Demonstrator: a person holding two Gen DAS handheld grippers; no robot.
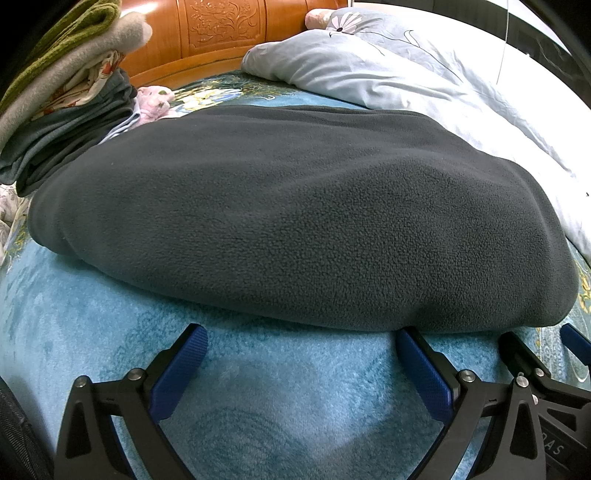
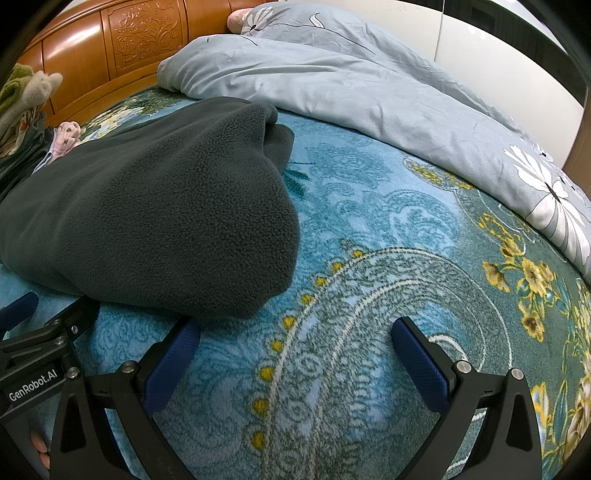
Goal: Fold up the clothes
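Note:
A dark grey fleece garment [image 1: 295, 206] lies folded flat across the blue patterned bedspread [image 1: 280, 398]. My left gripper [image 1: 301, 336] stands open just short of its near edge, nothing between the blue pads [image 1: 184, 363]. In the right wrist view the same fleece garment [image 2: 155, 218] fills the left half, its right end rounded and bunched. My right gripper [image 2: 295, 330] is open at the garment's near right corner; the left pad [image 2: 173, 354] sits just under the fleece hem, the right pad over bare bedspread [image 2: 369, 206]. The other gripper shows at each view's side edge.
A stack of folded clothes [image 1: 62, 85] stands at the far left by the carved wooden headboard [image 1: 207, 33]. A pale blue floral duvet [image 2: 351, 85] is heaped along the far right of the bed. A small pink garment [image 1: 155, 101] lies behind the fleece.

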